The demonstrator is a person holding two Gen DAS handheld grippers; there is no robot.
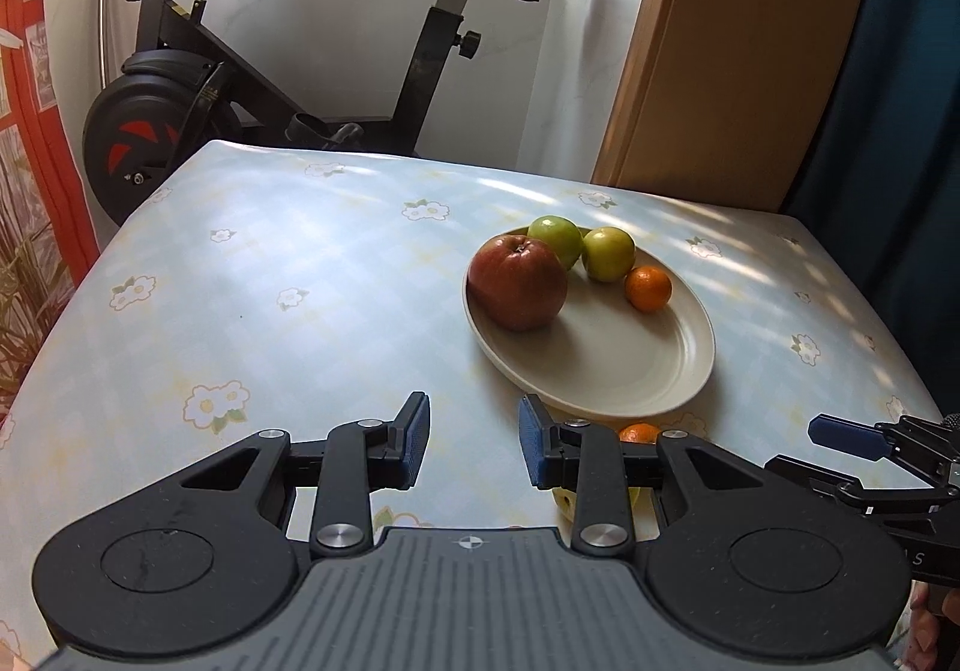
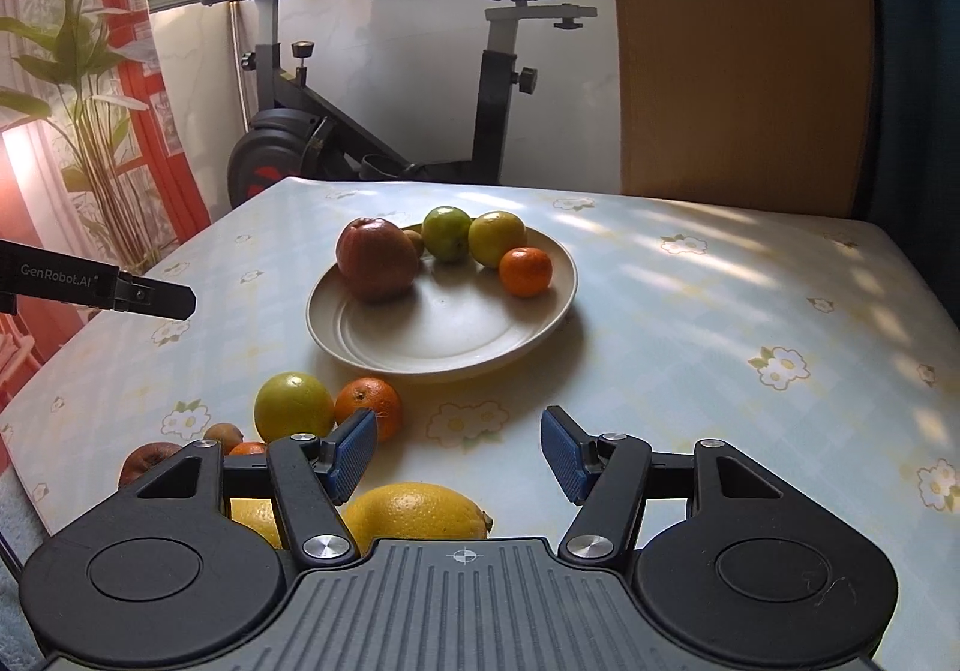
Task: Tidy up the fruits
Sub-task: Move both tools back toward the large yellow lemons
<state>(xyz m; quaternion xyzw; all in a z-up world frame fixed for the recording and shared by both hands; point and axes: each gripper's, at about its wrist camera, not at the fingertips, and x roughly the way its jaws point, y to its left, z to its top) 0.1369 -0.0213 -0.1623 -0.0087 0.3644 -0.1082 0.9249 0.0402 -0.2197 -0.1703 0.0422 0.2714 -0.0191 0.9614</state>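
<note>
A beige plate (image 2: 444, 353) holds a red apple (image 2: 377, 266), two green fruits (image 2: 447, 232), a small orange (image 2: 525, 271) and a brown kiwi (image 2: 413, 241). Loose on the table in front of it lie a yellow-green citrus (image 2: 293, 406), an orange (image 2: 369, 401), a lemon (image 2: 414, 512) and more fruit half hidden at the lower left. My right gripper (image 2: 459, 455) hovers open and empty just right of this pile. My left gripper (image 1: 474, 431) is open with nothing between its pads, short of the plate (image 1: 600, 401) and its apple (image 1: 517, 284).
The table wears a pale blue flowered cloth (image 1: 270, 263). An exercise bike (image 1: 198, 89) stands behind the far edge, a wooden panel (image 1: 720, 41) at the back right, a red curtain (image 2: 162, 131) and a plant (image 2: 78, 71) at the left.
</note>
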